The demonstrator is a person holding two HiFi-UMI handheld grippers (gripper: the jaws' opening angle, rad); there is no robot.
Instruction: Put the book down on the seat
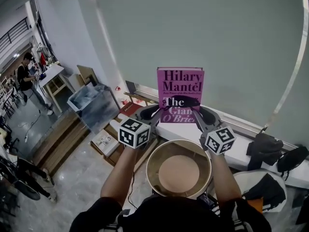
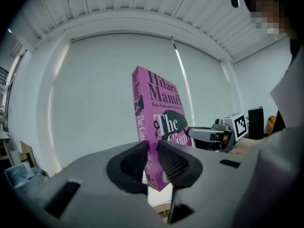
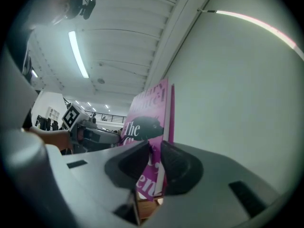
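Observation:
A magenta paperback book point(image 1: 179, 88) stands upright in the air, cover toward me, in front of a grey blind. My left gripper point(image 1: 155, 111) is shut on the book's lower left edge, and my right gripper point(image 1: 197, 112) is shut on its lower right edge. In the left gripper view the book point(image 2: 159, 122) sits pinched at its spine between the dark pads point(image 2: 135, 161). The right gripper view shows the book point(image 3: 149, 122) clamped at its page edge. Directly below the book is a round wooden stool seat point(image 1: 179, 173) with a tan middle.
A white bench point(image 1: 241, 154) runs under the blind, with dark bags point(image 1: 265, 148) at the right. A grey plastic box point(image 1: 94, 104) and a low wooden rack point(image 1: 108, 141) stand at the left. A person point(image 1: 25, 76) stands far left by a desk.

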